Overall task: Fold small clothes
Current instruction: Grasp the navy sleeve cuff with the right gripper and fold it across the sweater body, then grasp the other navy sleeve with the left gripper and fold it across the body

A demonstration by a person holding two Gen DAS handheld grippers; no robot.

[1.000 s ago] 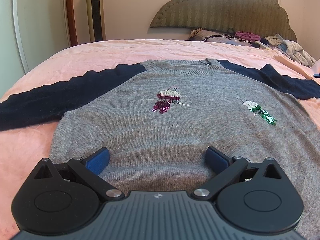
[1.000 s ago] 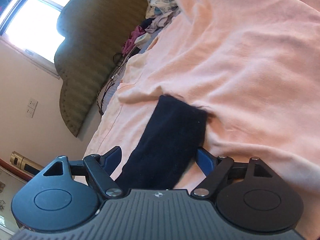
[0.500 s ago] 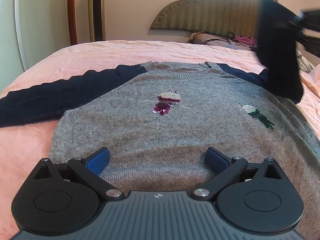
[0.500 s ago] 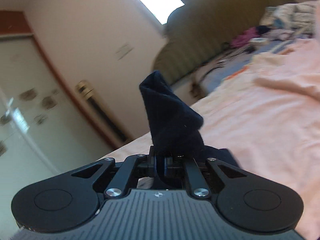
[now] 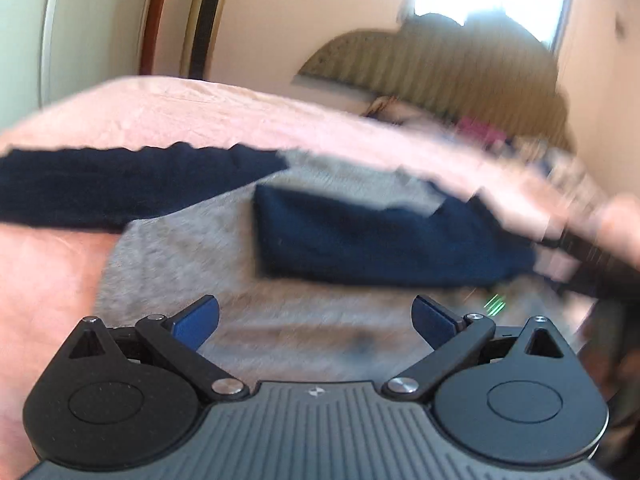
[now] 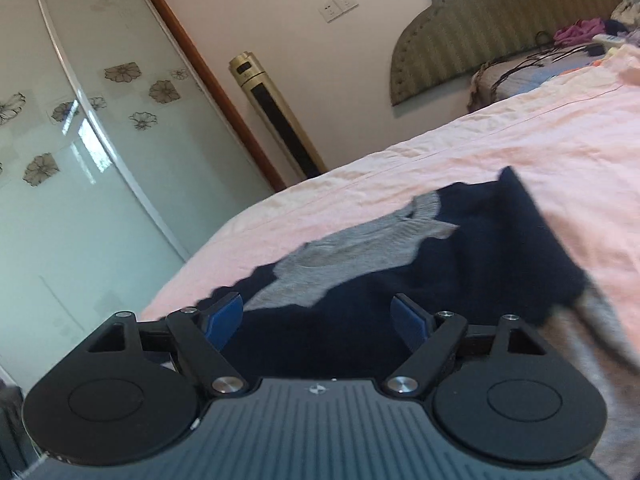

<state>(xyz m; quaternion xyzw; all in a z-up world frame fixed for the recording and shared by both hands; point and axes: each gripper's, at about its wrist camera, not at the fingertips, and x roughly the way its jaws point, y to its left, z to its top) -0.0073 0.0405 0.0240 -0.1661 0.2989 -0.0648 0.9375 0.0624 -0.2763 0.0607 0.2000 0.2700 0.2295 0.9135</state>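
Grey sweater (image 5: 192, 256) lies flat on the pink bedsheet (image 5: 168, 112), chest up. One navy sleeve (image 5: 104, 188) stretches out toward 9 o'clock in the left wrist view. The other navy sleeve (image 5: 372, 240) is folded across the grey chest, lying on it from about 3 o'clock toward centre. Left view is motion-blurred.

Left gripper (image 5: 316, 316) hovers over the sweater's lower part; blue pads spread wide, nothing between them, released. At 3 o'clock in that view, a blurred hand (image 5: 616, 224) and dark gripper body sit by the folded sleeve's end.

Right gripper (image 6: 318, 320): jaws opening, blue fingertips (image 6: 224, 320) wide apart, the folded sleeve (image 6: 460, 264) lies loose under and ahead of them, pads not pressing on it. Grey neckline (image 6: 360, 248) shows at 12 o'clock of the gripper, pink sheet beyond.

Background: headboard (image 6: 500, 20) at 1 o'clock, gold tower fan (image 6: 276, 112) at 11 o'clock, frosted flower-print wardrobe door (image 6: 88, 128) at 9–10 o'clock, clothes pile (image 6: 580, 32) by the headboard at 2 o'clock.
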